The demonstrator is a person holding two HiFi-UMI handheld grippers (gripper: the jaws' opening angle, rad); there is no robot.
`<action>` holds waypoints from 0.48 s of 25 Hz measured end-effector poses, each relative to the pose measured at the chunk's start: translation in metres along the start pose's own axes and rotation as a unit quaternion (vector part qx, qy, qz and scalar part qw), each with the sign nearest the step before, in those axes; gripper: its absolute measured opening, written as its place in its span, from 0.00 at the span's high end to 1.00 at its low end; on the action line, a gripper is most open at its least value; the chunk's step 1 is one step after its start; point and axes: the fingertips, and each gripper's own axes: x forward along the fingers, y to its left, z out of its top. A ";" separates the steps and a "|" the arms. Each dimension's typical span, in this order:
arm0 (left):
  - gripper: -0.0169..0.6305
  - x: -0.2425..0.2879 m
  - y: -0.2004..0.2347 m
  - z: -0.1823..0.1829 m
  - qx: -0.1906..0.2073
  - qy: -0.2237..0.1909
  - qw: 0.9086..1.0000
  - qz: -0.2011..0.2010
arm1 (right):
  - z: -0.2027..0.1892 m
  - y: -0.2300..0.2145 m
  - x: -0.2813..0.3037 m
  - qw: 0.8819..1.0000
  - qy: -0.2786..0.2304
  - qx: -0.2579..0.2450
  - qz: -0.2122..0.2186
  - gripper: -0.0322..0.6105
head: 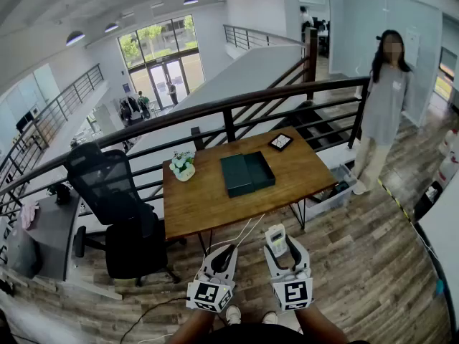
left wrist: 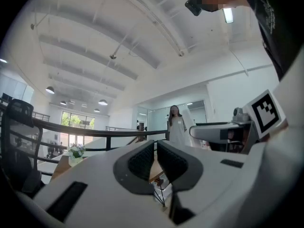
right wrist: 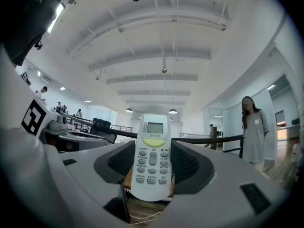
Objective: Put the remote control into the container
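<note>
Right gripper view: right tool clamps remote control, hiding table; left tool together.

A wooden table stands at frame center against a dark railing on a mezzanine with plank flooring. A black office chair sits at left. Tall windows glow upper left beneath round ceiling lamps. 1 person stands upper right.
</note>
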 end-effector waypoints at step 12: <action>0.94 -0.010 0.015 -0.001 0.001 -0.004 1.000 -0.012 | -0.002 0.016 0.010 1.000 0.003 0.001 -0.020 0.57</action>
